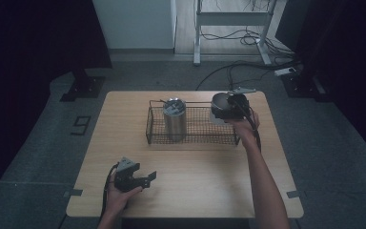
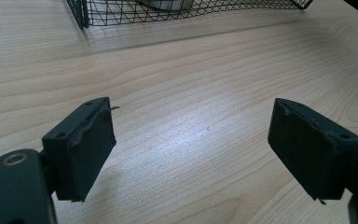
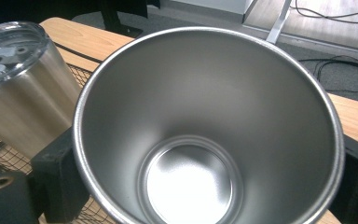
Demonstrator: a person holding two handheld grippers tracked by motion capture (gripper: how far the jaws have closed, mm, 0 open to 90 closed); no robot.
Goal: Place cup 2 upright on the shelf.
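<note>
A black wire basket [image 1: 193,142] stands across the far half of the wooden table [image 1: 195,191]. Inside its left part a steel tumbler [image 1: 175,119] with a clear lid stands upright. My right gripper [image 1: 223,113] is shut on a second steel tumbler [image 1: 219,102], lidless, held at the basket's right end. In the right gripper view this open tumbler [image 3: 205,130] sits between the two black jaws of the right gripper [image 3: 209,172], beside the lidded tumbler [image 3: 23,88]. My left gripper [image 1: 148,180] rests low near the table's front left, its jaws of the left gripper [image 2: 191,107] open over bare wood.
The basket's near wall [image 2: 121,11] lies beyond the left gripper. Past the table's far edge are a white cabinet [image 1: 138,24], a metal frame leg [image 1: 198,43] and loose cables [image 1: 248,67] on the floor. Dark curtains flank both sides.
</note>
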